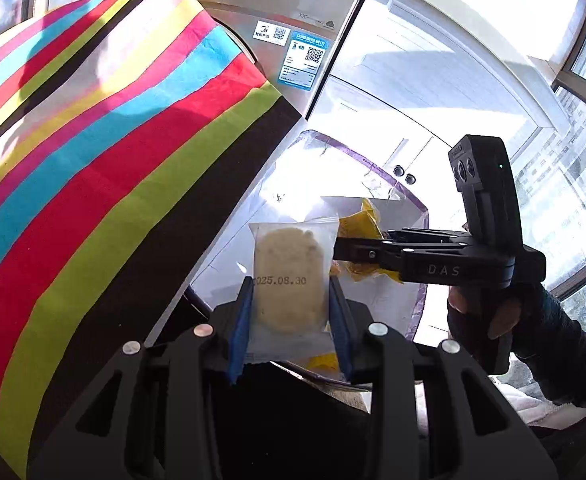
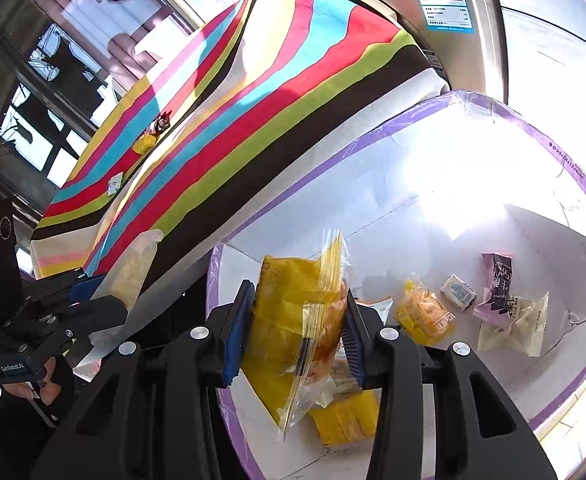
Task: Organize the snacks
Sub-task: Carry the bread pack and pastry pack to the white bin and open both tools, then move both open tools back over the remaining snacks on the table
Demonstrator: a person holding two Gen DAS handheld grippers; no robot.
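My left gripper [image 1: 291, 312] is clamped on a clear-wrapped round cookie [image 1: 291, 280], held just beside the striped cloth [image 1: 105, 152]; my right gripper [image 2: 297, 332] grips a yellow snack packet [image 2: 293, 320] over the near left of the purple-edged white box [image 2: 413, 128], where more snacks [image 2: 493, 304] lie to the right

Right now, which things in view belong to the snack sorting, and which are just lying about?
Job: cookie packet in left gripper; yellow snack bag in right gripper; white box holding loose snacks.
Lying about: striped cloth; washing machine.
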